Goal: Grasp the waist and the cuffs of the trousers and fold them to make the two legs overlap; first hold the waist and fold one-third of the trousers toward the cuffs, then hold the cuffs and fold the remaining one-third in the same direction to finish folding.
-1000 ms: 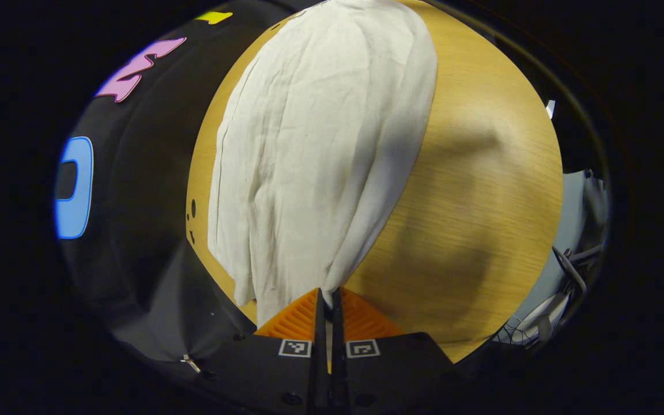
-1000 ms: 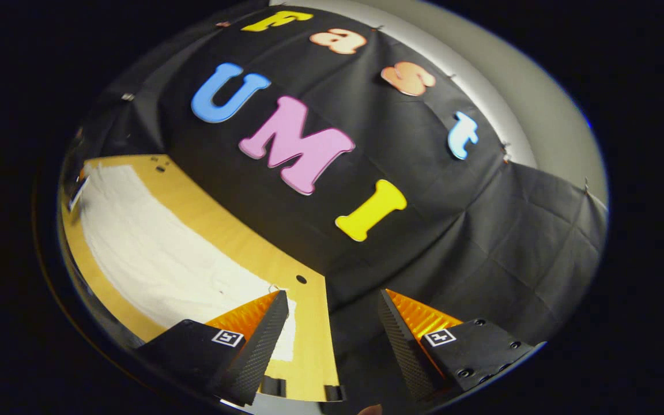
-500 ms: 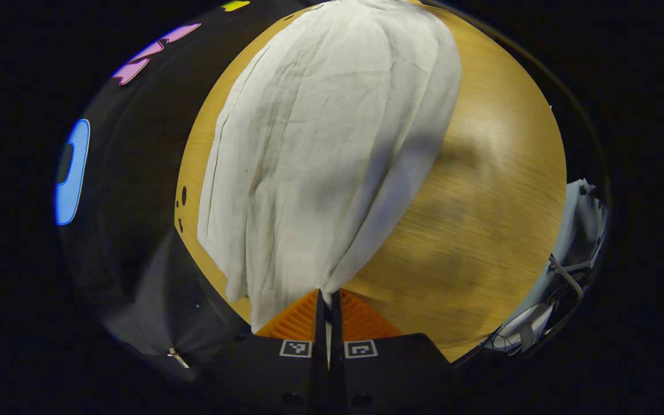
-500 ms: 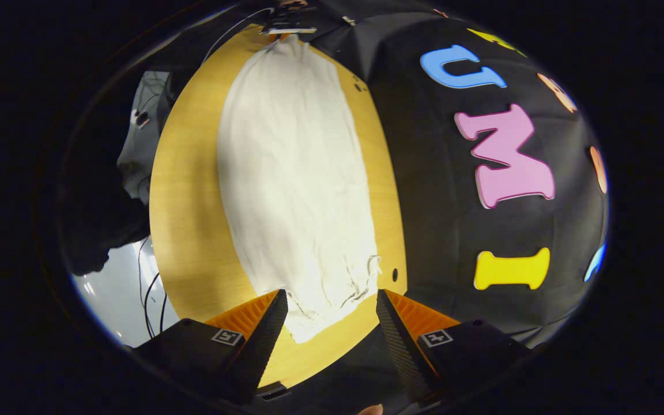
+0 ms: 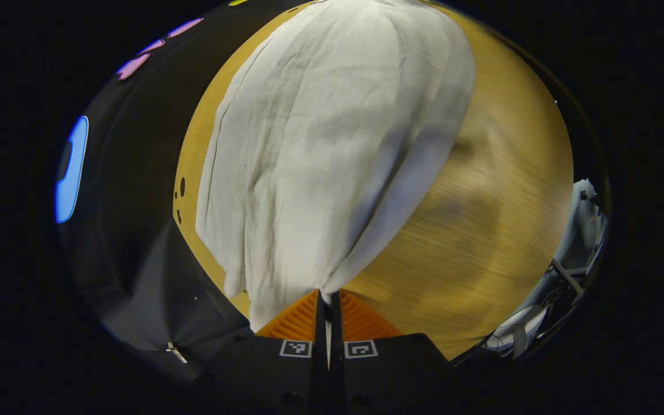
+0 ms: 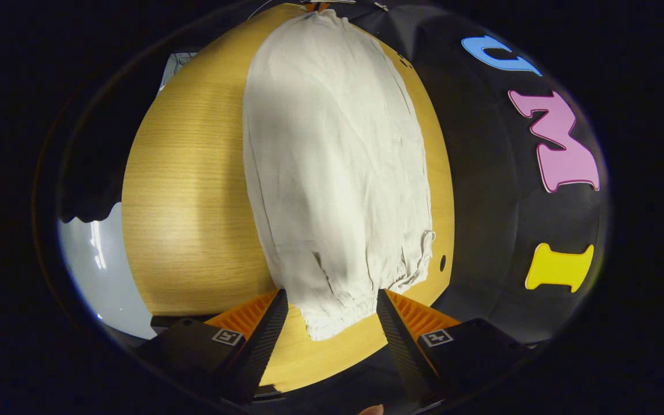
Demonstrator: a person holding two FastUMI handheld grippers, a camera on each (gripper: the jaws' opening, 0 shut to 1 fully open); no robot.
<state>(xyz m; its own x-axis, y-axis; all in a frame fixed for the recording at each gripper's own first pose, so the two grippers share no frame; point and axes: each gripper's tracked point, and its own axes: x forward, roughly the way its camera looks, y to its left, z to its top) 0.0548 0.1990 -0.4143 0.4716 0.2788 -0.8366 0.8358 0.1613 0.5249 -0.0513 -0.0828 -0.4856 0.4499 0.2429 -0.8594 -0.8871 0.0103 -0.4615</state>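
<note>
Pale cream trousers lie lengthwise on a round-looking wooden table, legs overlapped. In the left gripper view, my left gripper is shut on the near end of the cloth, which rises in folds to the pinch. In the right gripper view the trousers stretch away from me, and their gathered, puckered end lies between the fingertips of my open right gripper. That gripper's fingers stand one on each side of the gathered end, without pressing it. The far end of the cloth runs up to the top edge.
The black cloth wall hangs close along one long side of the table. A small hole sits in the tabletop near that edge. Past the table's other side are pale floor and loose cables.
My right gripper has swung from facing the wall to looking along the trousers, and has come up to their gathered end. The left gripper has stayed shut on the cloth and shifted slightly.
</note>
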